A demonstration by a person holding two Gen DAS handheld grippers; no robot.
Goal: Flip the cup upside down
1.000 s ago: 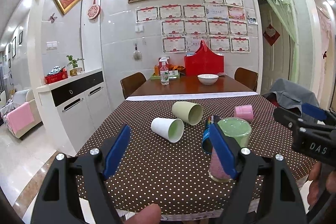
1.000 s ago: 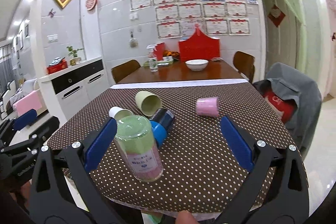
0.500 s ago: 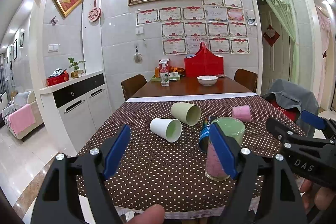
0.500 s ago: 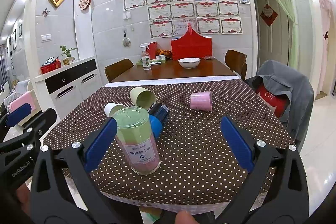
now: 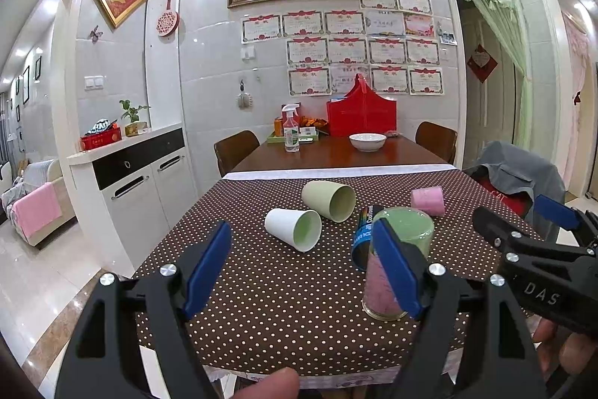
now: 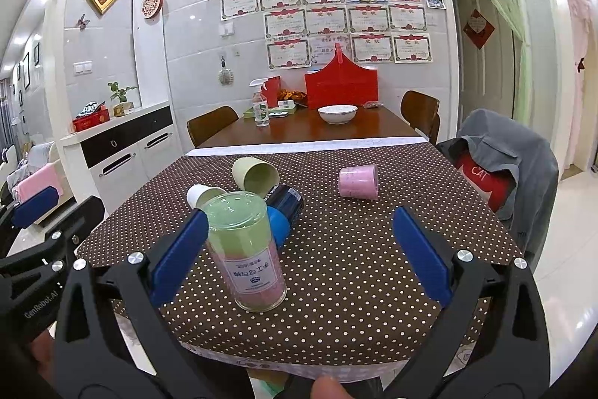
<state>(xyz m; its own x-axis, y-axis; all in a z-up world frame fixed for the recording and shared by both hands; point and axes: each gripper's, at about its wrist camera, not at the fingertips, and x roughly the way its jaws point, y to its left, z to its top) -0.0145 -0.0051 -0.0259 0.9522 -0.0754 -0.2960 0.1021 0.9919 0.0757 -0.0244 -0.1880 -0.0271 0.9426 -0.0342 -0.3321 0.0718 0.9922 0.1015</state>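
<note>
A glass cup (image 6: 244, 249) with pink and green contents stands near the table's front edge, bottom up, its label upside down. Both grippers hang apart from it. My right gripper (image 6: 301, 257) is open, and the cup is just inside its left pad. My left gripper (image 5: 302, 266) is open too; its right pad covers part of the glass cup (image 5: 409, 227). A white cup (image 5: 293, 229), a pale green cup (image 5: 329, 201) and a pink cup (image 5: 428, 200) lie on their sides farther back.
A blue can (image 5: 361, 236) lies behind the glass cup on the brown polka-dot tablecloth (image 5: 261, 287). A chair draped with a grey jacket (image 6: 504, 152) stands to the right, a white cabinet (image 5: 130, 182) to the left. A white bowl (image 6: 337, 113) sits on the wooden table beyond.
Both grippers have drawn back from the table and stayed open. The glass cup and the lying cups have not moved.
</note>
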